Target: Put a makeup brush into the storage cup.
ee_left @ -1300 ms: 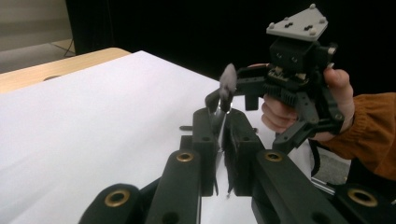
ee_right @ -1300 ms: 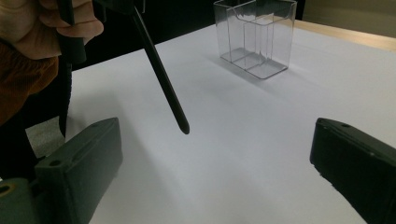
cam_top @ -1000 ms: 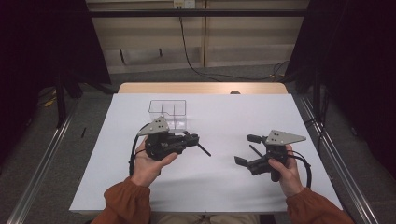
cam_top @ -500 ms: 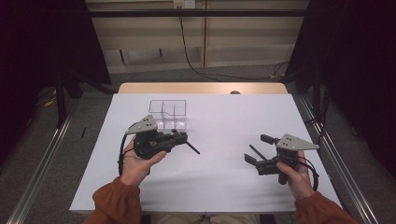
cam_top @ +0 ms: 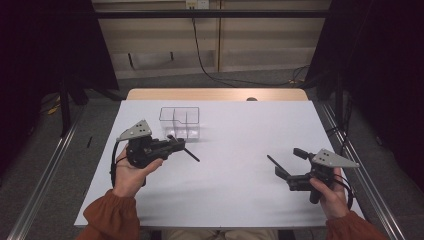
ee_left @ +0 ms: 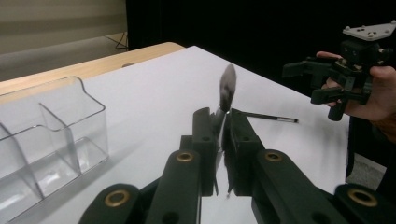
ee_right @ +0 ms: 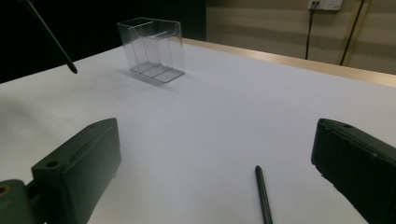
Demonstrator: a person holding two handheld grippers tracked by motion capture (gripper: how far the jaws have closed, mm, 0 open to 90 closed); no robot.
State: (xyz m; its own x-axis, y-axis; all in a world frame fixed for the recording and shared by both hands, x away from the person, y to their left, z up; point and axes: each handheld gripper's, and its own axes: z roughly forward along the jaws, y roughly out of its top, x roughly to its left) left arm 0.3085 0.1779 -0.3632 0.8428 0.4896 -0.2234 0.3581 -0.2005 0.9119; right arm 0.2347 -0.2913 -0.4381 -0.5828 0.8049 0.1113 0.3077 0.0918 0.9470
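My left gripper hovers over the left part of the white table, just in front of a clear plastic organiser. In the left gripper view its jaws are shut on a thin black stick that points away from them. The stick's far end hangs above the table in the right gripper view. My right gripper is held low at the right, jaws wide apart and empty. A second thin black stick lies flat on the table just ahead of its jaws.
The organiser has several open compartments and stands upright on the table's far left. A wooden strip edges the far side. Metal rails run along both sides. A cable hangs down the back wall.
The two hands have drawn apart: the left gripper moved left with the stick still in its jaws, and the right gripper moved right, toward the front right of the table.
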